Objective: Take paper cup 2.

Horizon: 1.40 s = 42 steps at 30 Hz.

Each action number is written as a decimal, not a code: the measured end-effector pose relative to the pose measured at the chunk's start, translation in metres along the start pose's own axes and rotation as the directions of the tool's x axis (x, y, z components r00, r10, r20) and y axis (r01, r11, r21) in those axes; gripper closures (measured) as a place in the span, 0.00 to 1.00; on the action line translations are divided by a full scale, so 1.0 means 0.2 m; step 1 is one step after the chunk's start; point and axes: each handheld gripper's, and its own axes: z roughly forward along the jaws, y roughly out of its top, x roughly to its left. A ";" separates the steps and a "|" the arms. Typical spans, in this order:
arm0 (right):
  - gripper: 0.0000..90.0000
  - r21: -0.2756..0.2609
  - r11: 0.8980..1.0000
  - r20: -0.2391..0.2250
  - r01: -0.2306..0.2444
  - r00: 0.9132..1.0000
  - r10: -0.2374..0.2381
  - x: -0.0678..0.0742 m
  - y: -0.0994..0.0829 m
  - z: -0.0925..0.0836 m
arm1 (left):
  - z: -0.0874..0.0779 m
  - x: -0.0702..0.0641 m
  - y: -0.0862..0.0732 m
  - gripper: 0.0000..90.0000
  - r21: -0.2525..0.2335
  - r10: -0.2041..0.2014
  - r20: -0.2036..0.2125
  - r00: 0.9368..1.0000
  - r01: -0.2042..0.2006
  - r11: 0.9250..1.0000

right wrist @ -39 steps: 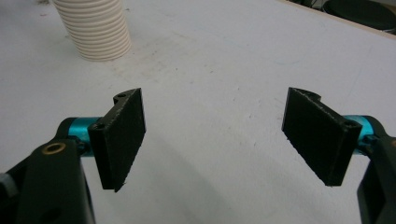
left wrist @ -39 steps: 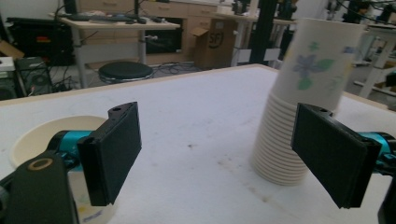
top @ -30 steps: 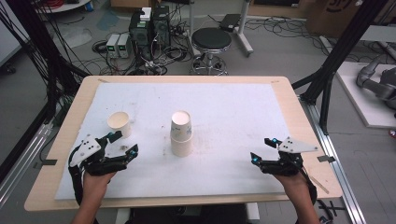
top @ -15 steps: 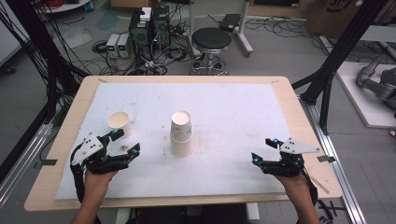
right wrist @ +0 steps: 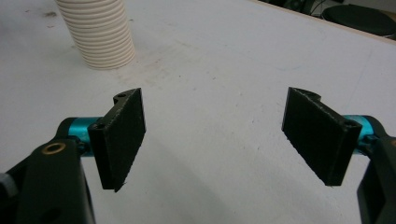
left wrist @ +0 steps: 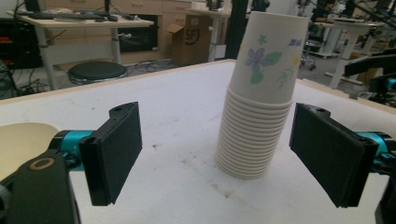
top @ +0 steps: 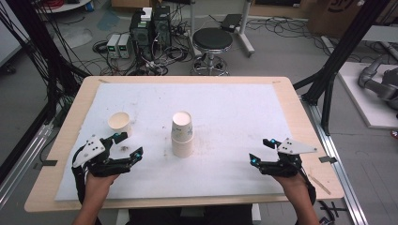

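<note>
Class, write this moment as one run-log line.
left gripper: open, empty, beside single cup | right gripper: open, empty | cup stack: upside down, mid-table, untouched

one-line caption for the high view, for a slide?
Two open hand-held grippers, left and right, flank an upside-down stack of paper cups; single cup stands upright beside it.

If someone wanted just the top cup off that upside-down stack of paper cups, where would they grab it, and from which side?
Probably on the flowered side wall of the top cup, above the ribbed rims of the stack of paper cups. Its wall stands exposed there, upright and tapering upward. The left gripper is open, faces it level and could come in from the stack's left, one pad on either side of the wall.
</note>
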 end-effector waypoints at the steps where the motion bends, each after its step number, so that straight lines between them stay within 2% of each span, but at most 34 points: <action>1: 0.25 -0.001 1.000 -0.004 0.003 1.000 -0.003 0.00 0.00 0.01 | 0.00 0.00 0.00 0.19 -0.001 0.001 0.006 1.000 -0.001 1.000; 5: 0.24 0.002 1.000 -0.021 0.008 1.000 -0.008 0.01 0.01 0.02 | 0.02 -0.02 0.03 0.18 -0.011 -0.017 0.041 0.999 0.018 1.000; 9: 0.22 0.007 1.000 -0.025 0.019 1.000 -0.019 0.03 0.01 0.03 | 0.04 -0.03 0.06 0.18 -0.009 -0.032 0.057 0.998 0.032 0.999; 13: 0.22 0.004 1.000 -0.018 0.019 1.000 -0.019 0.03 0.01 0.02 | 0.06 -0.06 0.10 0.18 -0.002 -0.016 0.080 0.997 0.016 1.000; 18: 0.22 -0.007 1.000 -0.029 0.023 0.999 -0.023 0.03 0.02 0.01 | 0.09 -0.09 0.17 0.18 -0.005 0.002 0.126 0.992 -0.001 1.000; 22: 0.22 -0.001 1.000 -0.031 0.016 0.999 -0.016 0.02 0.02 0.01 | 0.14 -0.11 0.23 0.18 -0.002 0.016 0.145 0.989 -0.016 1.000; 25: 0.22 0.003 1.000 -0.035 0.014 0.999 -0.013 0.03 0.02 0.02 | 0.19 -0.12 0.28 0.18 0.021 0.028 0.151 0.988 -0.032 0.999; 32: 0.22 -0.023 1.000 -0.048 0.004 0.999 -0.005 0.03 0.03 -0.01 | 0.30 -0.14 0.37 0.18 0.054 0.049 0.170 0.984 -0.059 0.997; 36: 0.22 -0.023 1.000 -0.048 0.004 0.999 -0.006 0.02 0.03 -0.01 | 0.37 -0.15 0.40 0.18 0.072 0.061 0.183 0.981 -0.075 0.995; 42: 0.22 -0.025 1.000 -0.045 0.004 0.999 -0.005 0.02 0.03 -0.02 | 0.45 -0.16 0.41 0.18 0.095 0.062 0.184 0.981 -0.080 0.992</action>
